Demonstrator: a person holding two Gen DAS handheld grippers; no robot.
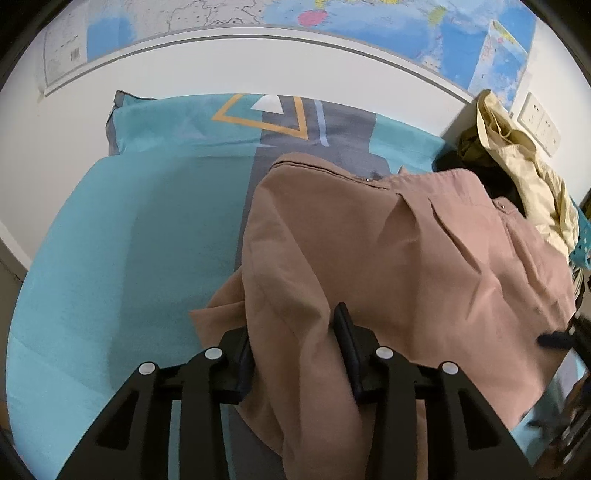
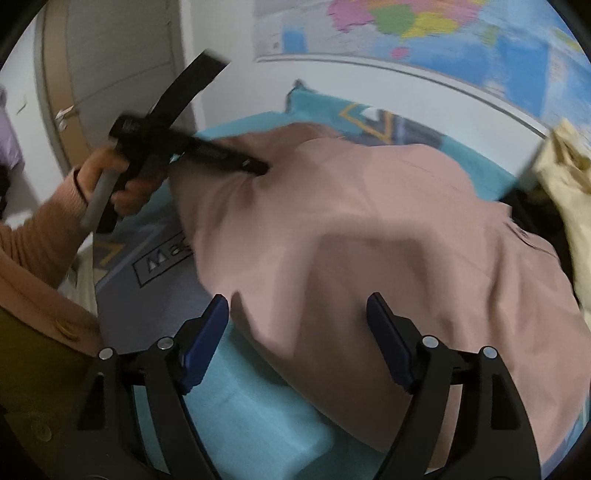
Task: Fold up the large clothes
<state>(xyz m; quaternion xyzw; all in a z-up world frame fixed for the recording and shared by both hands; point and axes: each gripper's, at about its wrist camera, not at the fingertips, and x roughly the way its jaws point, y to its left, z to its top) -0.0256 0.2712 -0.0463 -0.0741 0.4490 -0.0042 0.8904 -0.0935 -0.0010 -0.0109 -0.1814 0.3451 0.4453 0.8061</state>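
- Barely begun, judging by the lie of things: pink garment (image 1: 388, 258) spread loosely and rumpled over the teal bedspread (image 1: 110, 240), no crisp fold line to be seen anywhere.
- Left gripper (image 1: 295, 343) with fingers apart, a bunched ridge of the garment lying between them and draping down toward the camera; cloth in the gap, not clamped.
- From the right wrist view, left gripper tip pressed into the cloth near its far left edge, held by a hand (image 2: 110, 177) in a pink sleeve.
- Right gripper (image 2: 297, 332) with fingers wide apart, near hem of the garment lying between and just beyond the blue pads (image 2: 207, 332); contact with the cloth not clear, nothing gripped.
- Beyond the fingers: pillow (image 1: 258, 118) at the head of the bed, wall map (image 1: 332, 22) above it.
- Off to the right of the fingers: heap of cream and dark clothes (image 1: 517, 166), apparently waiting unfolded.
- Left to do, by this reading: close on an edge, smooth the cloth flat, make every fold, then turn to the heap.
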